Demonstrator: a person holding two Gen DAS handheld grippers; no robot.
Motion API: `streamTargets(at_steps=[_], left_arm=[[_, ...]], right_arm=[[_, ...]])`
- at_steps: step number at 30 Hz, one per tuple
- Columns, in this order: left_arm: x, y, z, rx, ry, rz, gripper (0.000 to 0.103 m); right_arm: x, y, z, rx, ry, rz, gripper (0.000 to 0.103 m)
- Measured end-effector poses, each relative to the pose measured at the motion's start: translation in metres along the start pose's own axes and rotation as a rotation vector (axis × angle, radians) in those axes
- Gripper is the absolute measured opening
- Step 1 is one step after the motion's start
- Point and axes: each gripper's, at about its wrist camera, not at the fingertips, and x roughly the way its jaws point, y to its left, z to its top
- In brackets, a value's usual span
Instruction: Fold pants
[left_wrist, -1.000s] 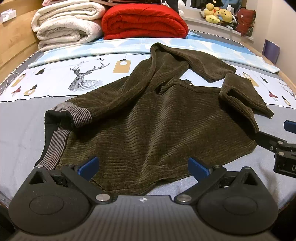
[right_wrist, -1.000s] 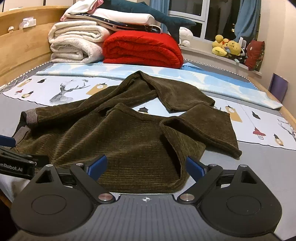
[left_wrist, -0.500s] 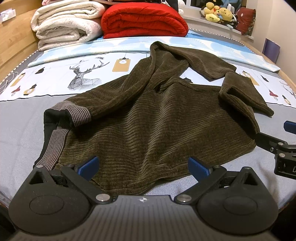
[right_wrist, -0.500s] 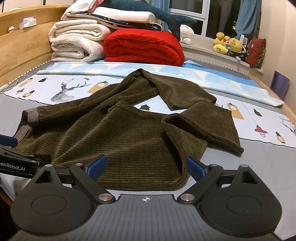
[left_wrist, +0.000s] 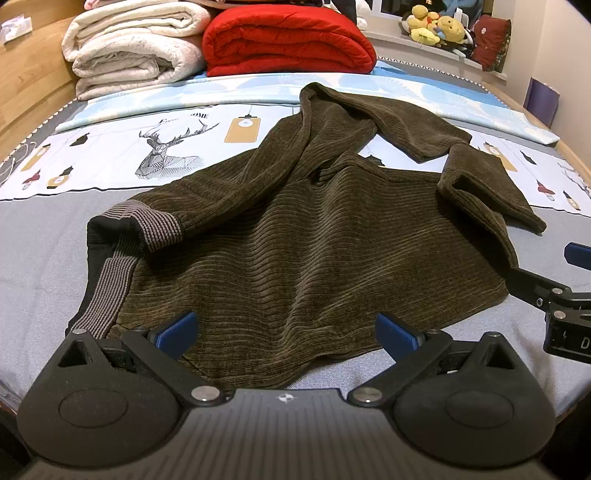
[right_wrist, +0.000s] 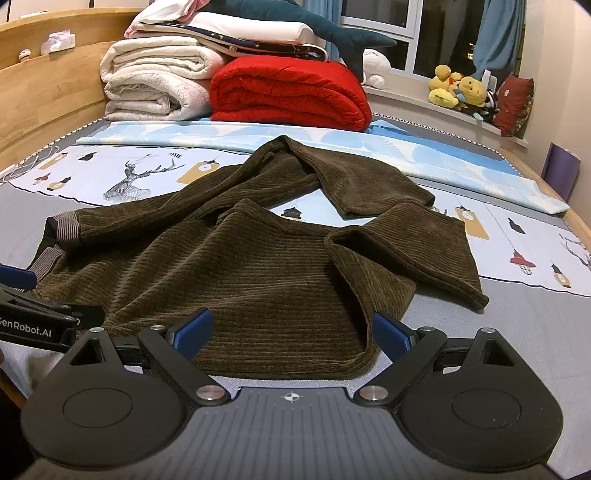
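Observation:
Dark brown corduroy pants (left_wrist: 295, 251) lie crumpled on the bed, with a grey striped waistband (left_wrist: 147, 225) at the left and the legs bent away to the back right. They also show in the right wrist view (right_wrist: 258, 273). My left gripper (left_wrist: 286, 332) is open and empty, low over the pants' near edge. My right gripper (right_wrist: 291, 332) is open and empty over the near right corner of the pants. The right gripper also shows at the right edge of the left wrist view (left_wrist: 554, 295).
The bed (left_wrist: 40, 266) has a grey sheet with a white deer-print band (left_wrist: 166, 155). Folded white blankets (right_wrist: 155, 85) and a red quilt (right_wrist: 291, 92) are stacked at the back. Plush toys (right_wrist: 461, 88) sit on the windowsill. A wooden headboard (right_wrist: 48, 81) stands at the left.
Both grippers have drifted slightly forward toward the pants. Both stay open; the pants have not moved.

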Motion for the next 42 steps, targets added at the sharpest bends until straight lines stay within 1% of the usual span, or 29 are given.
streamTargets(at_steps=[34,36,38,40,41,42], left_arm=[[0.000,0.000,0.001,0.000,-0.002,0.001,0.102],[0.000,0.002,0.002,-0.003,0.002,-0.002,0.102],[0.000,0.007,0.006,-0.027,0.016,-0.007,0.102],[0.000,0.017,0.016,-0.044,0.041,-0.008,0.102],[0.000,0.021,0.022,-0.036,0.046,-0.004,0.097],[-0.001,0.027,0.031,-0.016,0.043,0.002,0.088]], right_arm=[[0.000,0.002,0.000,-0.002,-0.002,-0.003,0.094],[-0.001,0.002,0.000,-0.002,-0.002,-0.003,0.094],[-0.001,0.002,0.001,0.000,-0.005,-0.004,0.094],[-0.002,0.000,0.002,0.012,-0.019,-0.011,0.094],[-0.005,-0.003,0.004,0.027,-0.030,-0.014,0.093],[-0.007,-0.007,0.006,0.041,-0.042,-0.016,0.092]])
